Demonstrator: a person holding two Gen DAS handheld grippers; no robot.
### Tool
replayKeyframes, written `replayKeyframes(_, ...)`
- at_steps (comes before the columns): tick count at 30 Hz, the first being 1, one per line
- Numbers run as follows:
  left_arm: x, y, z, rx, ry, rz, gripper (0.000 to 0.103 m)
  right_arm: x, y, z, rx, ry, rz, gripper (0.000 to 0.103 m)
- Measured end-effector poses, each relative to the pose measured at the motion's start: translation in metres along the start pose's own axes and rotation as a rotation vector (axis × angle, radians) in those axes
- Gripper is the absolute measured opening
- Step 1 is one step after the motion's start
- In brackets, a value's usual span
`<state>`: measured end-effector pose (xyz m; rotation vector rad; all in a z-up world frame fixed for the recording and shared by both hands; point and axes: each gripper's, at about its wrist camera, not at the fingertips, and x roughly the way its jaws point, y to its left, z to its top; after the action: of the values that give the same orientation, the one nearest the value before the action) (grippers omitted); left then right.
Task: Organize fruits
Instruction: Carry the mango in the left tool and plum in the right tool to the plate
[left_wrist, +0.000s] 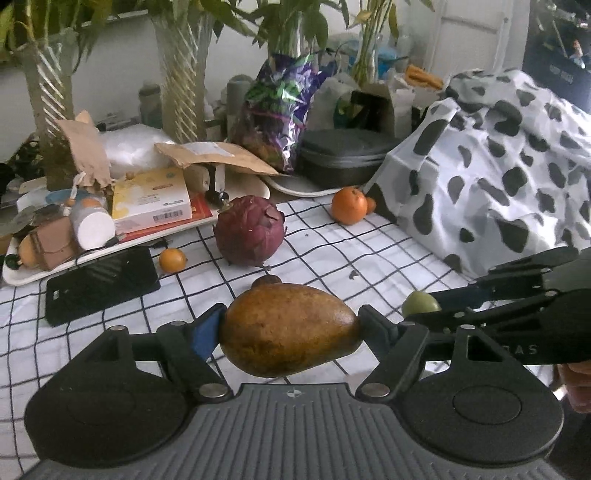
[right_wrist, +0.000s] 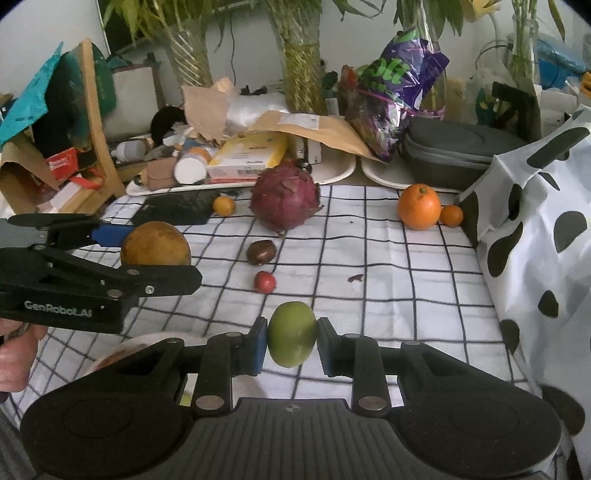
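Observation:
My left gripper (left_wrist: 290, 328) is shut on a brown-yellow mango (left_wrist: 288, 328) held above the checked cloth; it also shows in the right wrist view (right_wrist: 155, 243). My right gripper (right_wrist: 291, 339) is shut on a green fruit (right_wrist: 291, 334), also seen from the left wrist view (left_wrist: 419, 302). On the cloth lie a purple dragon fruit (right_wrist: 284, 197), a large orange (right_wrist: 419, 206), a small orange (right_wrist: 451, 215), a small yellow-orange fruit (right_wrist: 223, 205), a dark brown fruit (right_wrist: 261, 252) and a small red fruit (right_wrist: 264, 281).
A black phone (left_wrist: 99, 280) lies at the cloth's left. White trays (right_wrist: 332, 177) with boxes and clutter stand behind, with a grey case (right_wrist: 454, 155), a purple snack bag (right_wrist: 391, 96) and plant vases. A cow-print bag (right_wrist: 535, 236) stands at right. A plate rim (right_wrist: 147, 338) shows below my left gripper.

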<state>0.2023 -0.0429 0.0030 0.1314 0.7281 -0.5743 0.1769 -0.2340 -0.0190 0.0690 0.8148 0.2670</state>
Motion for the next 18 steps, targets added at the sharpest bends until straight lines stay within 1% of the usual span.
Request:
replayKeyframes(12, -0.051, -0.019, -0.035, -0.015, -0.009, -0.013, 0.076, -0.030, 0.014, -0.029, 0.009, -0.001, 0.012, 0.029)
replayKeyframes(18, -0.068, -0.028, -0.055, -0.040, 0.015, -0.018, 0.076, -0.040, 0.024, -0.042, 0.000, 0.007, 0.025, 0.029)
